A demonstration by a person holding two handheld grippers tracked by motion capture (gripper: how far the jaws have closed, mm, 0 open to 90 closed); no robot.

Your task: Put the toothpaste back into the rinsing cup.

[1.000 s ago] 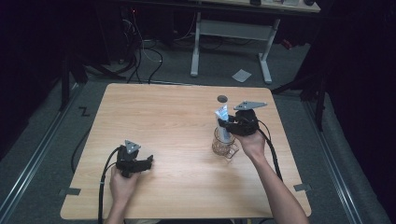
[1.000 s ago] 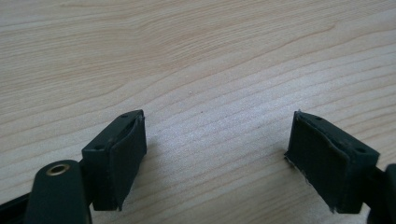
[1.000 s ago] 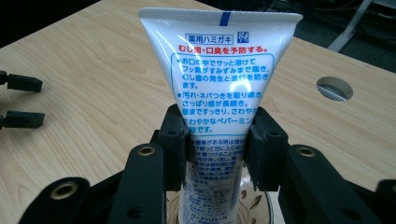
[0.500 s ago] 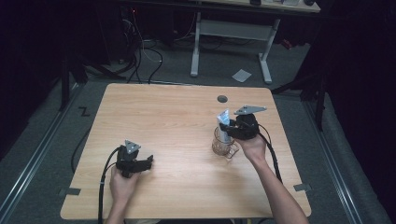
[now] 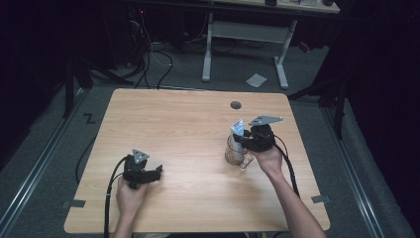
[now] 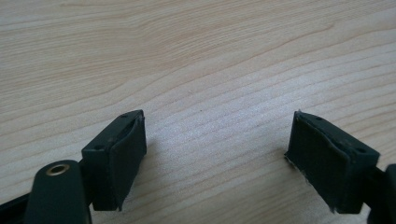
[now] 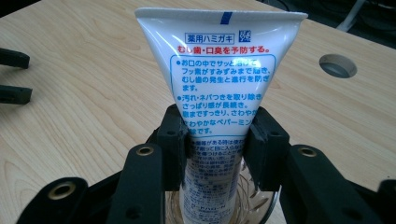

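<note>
A white toothpaste tube [image 5: 237,130] [image 7: 219,84] with blue and red print stands upright, its lower end down inside a clear glass mug [image 5: 235,154] [image 7: 254,205] at the table's right middle. My right gripper [image 5: 241,141] [image 7: 217,135] is shut on the tube, one pad on each side of its lower half. My left gripper [image 5: 154,172] [image 6: 215,154] rests low on the wooden table [image 5: 188,129] at the front left. Its jaws are wide open over bare wood. Two black jaw tips of that gripper [image 7: 14,74] show far off in the right gripper view.
A round cable hole [image 5: 236,105] [image 7: 337,65] sits in the tabletop behind the mug. Beyond the table's far edge stand a white desk frame [image 5: 242,34], floor cables and a scrap of paper [image 5: 256,79]. Each gripper trails a black cable off the near edge.
My right gripper has sunk a little with the tube, bringing it lower over the mug. The left hand has stayed put.
</note>
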